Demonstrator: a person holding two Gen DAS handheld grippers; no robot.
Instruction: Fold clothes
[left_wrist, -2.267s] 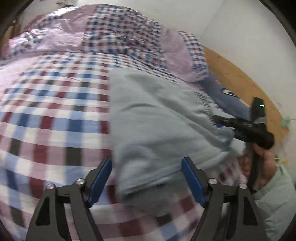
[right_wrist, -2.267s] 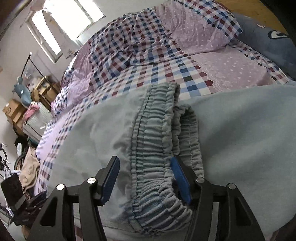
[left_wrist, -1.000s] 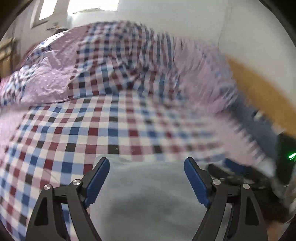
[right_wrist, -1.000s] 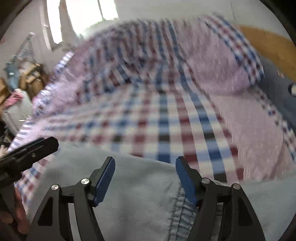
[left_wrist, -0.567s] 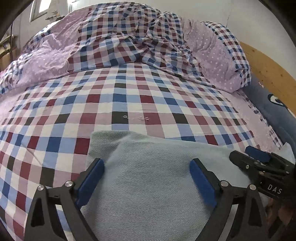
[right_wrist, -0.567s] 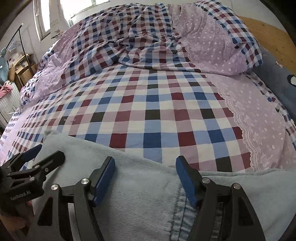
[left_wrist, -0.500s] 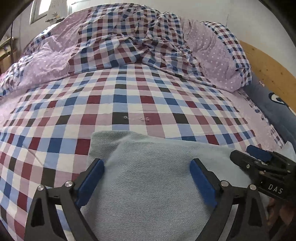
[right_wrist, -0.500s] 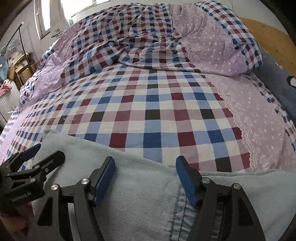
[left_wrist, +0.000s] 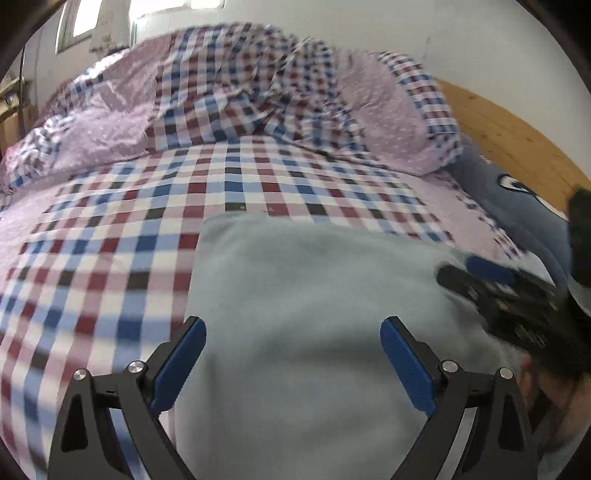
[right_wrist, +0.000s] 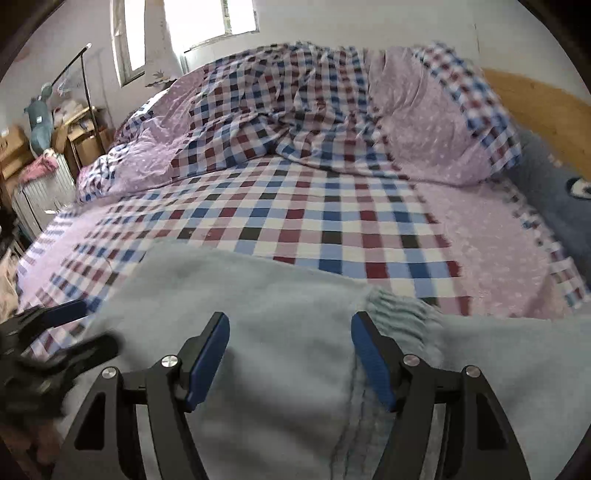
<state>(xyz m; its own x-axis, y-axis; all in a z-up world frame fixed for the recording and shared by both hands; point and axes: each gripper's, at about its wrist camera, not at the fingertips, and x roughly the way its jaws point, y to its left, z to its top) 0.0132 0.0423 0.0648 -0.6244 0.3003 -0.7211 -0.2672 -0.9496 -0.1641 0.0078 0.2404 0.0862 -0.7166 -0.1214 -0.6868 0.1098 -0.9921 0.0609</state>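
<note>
Pale grey-blue trousers (left_wrist: 314, 295) lie flat on the checked bedspread (left_wrist: 147, 221), folded, with the elastic waistband (right_wrist: 399, 306) showing in the right wrist view. My left gripper (left_wrist: 291, 354) is open and empty above the near part of the trousers. My right gripper (right_wrist: 290, 354) is open and empty above the trousers (right_wrist: 258, 295), just left of the waistband. Each gripper shows in the other's view, the right one (left_wrist: 495, 291) at the right edge and the left one (right_wrist: 48, 332) at the left edge.
A rumpled checked duvet (right_wrist: 277, 110) and a lilac pillow (right_wrist: 424, 122) lie at the far side of the bed. A dark blue cushion (left_wrist: 517, 206) rests against the wooden headboard (left_wrist: 517, 147). Boxes and a radiator (right_wrist: 40, 188) stand by the window wall.
Both grippers have lifted and drawn back from the trousers, so more of the cloth shows. Both views are blurred by motion. The jaws stay open.
</note>
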